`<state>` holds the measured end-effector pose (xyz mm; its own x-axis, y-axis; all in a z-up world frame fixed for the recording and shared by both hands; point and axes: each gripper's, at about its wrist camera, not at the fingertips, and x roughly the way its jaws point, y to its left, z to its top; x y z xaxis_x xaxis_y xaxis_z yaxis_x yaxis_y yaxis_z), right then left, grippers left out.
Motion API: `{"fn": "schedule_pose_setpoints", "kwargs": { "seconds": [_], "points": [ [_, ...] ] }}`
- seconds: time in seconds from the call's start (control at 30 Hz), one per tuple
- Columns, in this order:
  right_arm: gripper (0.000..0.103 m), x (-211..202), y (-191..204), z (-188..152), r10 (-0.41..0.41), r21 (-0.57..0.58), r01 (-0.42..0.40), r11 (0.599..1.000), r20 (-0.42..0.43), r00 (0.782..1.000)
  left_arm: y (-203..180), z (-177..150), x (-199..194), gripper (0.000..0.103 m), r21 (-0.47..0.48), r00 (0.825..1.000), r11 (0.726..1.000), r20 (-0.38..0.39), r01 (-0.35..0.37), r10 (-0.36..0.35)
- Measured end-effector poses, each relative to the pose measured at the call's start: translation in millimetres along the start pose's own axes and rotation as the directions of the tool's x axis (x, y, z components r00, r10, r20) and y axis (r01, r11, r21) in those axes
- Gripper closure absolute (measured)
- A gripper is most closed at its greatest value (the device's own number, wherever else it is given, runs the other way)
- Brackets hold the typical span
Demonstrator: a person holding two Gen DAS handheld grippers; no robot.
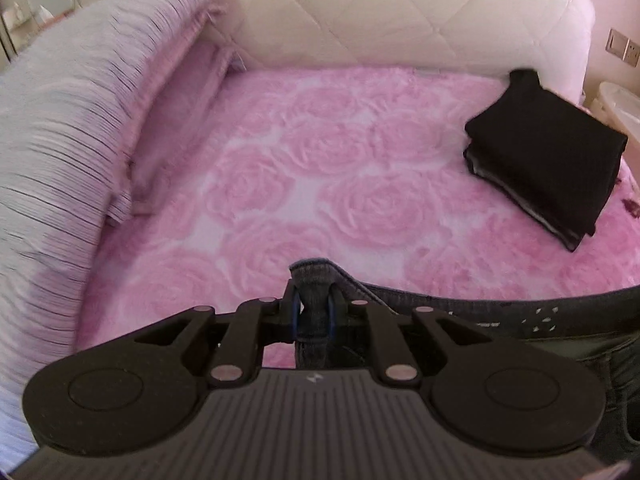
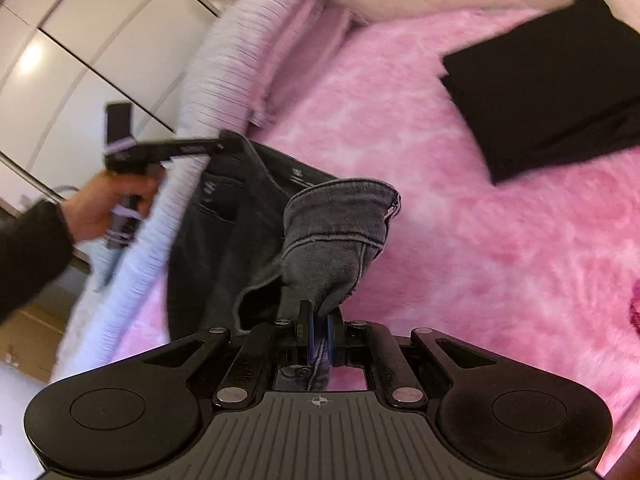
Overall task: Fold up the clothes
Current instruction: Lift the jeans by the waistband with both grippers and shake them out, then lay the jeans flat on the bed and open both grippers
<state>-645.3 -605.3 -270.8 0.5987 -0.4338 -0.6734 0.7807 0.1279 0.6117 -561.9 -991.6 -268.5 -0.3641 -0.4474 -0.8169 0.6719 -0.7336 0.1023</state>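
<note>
we hold the jeans (image 2: pixel 240 216) above the pink blanket (image 1: pixel 320 152). the left gripper (image 1: pixel 313 312) clamps the waistband; the right gripper (image 2: pixel 319 334) is clamped on a hem. folded black clothes (image 1: pixel 548 152) lie well apart.

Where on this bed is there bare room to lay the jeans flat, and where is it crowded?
The widest bare patch is the middle of the pink rose blanket, bordered by the striped rolled bedding on the left, the headboard behind and the black folded stack on the right. The near edge is crowded by the jeans themselves.
</note>
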Motion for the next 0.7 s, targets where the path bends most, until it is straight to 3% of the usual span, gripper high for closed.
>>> {"fn": "schedule_pose_setpoints", "kwargs": {
  "seconds": [0.07, 0.17, 0.23, 0.3, 0.4, 0.47, 0.53, 0.63, 0.7],
  "points": [
    [0.098, 12, -16, -8, -0.034, 0.041, 0.036, 0.999, -0.043, 0.998, 0, -5, 11, 0.065, -0.011, 0.999, 1.0, -0.044, 0.011, -0.012],
    [0.094, 17, -24, -10, -0.116, -0.019, 0.115, 0.993, -0.079, 0.99, 6, -23, -3, 0.063, 0.005, 0.998, 1.0, -0.058, -0.008, 0.008],
    [0.069, 17, -23, -11, -0.185, -0.096, 0.177, 0.98, -0.084, 0.979, 19, -40, -27, 0.058, -0.042, 0.999, 0.999, -0.043, -0.018, 0.016],
    [0.065, 11, -12, -10, -0.255, -0.205, 0.239, 0.949, -0.052, 0.966, 34, -62, -60, 0.05, -0.109, 0.999, 0.994, -0.026, -0.026, 0.024],
    [0.065, 1, 9, -4, -0.306, -0.315, 0.293, 0.903, 0.008, 0.952, 53, -105, -114, 0.05, -0.214, 0.998, 0.975, -0.022, -0.056, 0.053],
    [0.065, -3, 31, -4, -0.264, -0.394, 0.259, 0.882, 0.042, 0.964, 64, -138, -152, 0.05, -0.289, 0.998, 0.955, -0.018, -0.06, 0.057],
    [0.065, 5, 54, -7, -0.197, -0.455, 0.18, 0.872, 0.01, 0.98, 71, -175, -187, 0.049, -0.337, 0.995, 0.936, -0.042, -0.101, 0.092],
    [0.065, 33, 92, -24, -0.096, -0.52, 0.034, 0.854, -0.091, 0.991, 64, -240, -237, 0.046, -0.383, 0.984, 0.907, -0.094, -0.175, 0.15],
    [0.065, 60, 120, -43, -0.04, -0.559, -0.067, 0.827, -0.178, 0.983, 53, -291, -264, 0.041, -0.391, 0.97, 0.891, -0.159, -0.232, 0.183]
  ]
}}
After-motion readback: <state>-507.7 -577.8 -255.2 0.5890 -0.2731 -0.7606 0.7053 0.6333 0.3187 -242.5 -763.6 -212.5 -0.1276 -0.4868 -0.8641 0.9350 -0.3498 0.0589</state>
